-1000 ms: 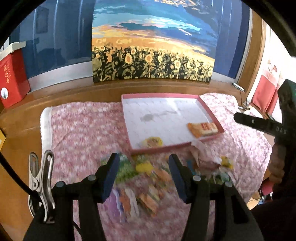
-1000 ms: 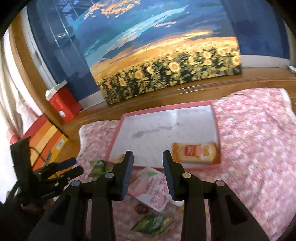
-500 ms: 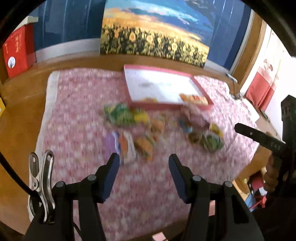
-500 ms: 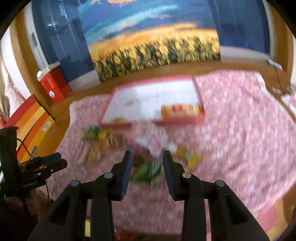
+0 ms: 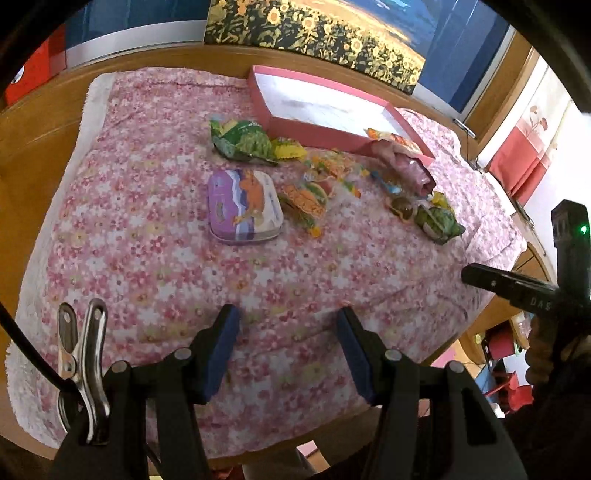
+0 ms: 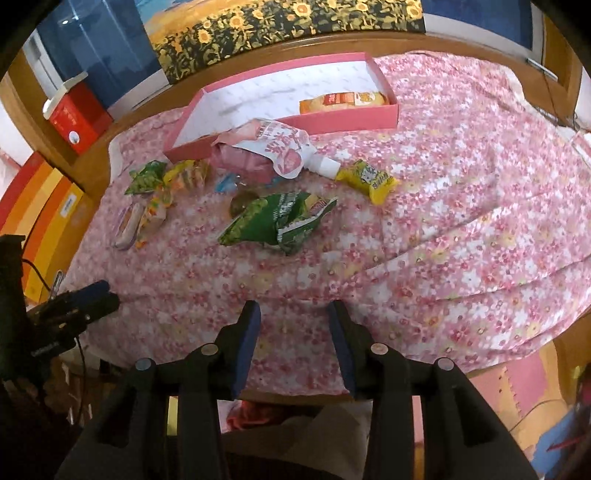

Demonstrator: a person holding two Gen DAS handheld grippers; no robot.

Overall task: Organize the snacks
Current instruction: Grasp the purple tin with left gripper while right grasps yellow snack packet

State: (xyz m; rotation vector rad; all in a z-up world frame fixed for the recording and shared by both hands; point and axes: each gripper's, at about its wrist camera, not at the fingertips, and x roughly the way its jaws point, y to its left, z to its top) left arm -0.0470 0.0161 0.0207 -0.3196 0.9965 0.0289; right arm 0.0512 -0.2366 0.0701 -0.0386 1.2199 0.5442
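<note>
Your left gripper (image 5: 287, 341) hangs over the near part of the pink floral cloth (image 5: 258, 273), jaws about half spread, nothing between them. Your right gripper (image 6: 293, 338) sits over the same cloth near its front edge, narrower gap, jaws just been opening, also empty. The cloth covers a wooden table (image 5: 33, 155) whose bare wood shows at the left and far sides. The snacks lie in a loose scatter mid-cloth, well apart from both grippers: purple tin (image 5: 243, 206), green bag (image 6: 277, 223), yellow packet (image 6: 371, 179), pink-and-white pouch (image 6: 273, 146) leaning on the tray's front wall. Pink tray (image 6: 343, 120) stands at the far side of the cloth with one orange packet (image 6: 343, 101) inside, near its right front corner. Behind the table a sunflower painting (image 6: 280, 26) leans against blue glass; a red box (image 6: 75, 120) is at far left, an orange striped box (image 6: 40, 206) lower left.
</note>
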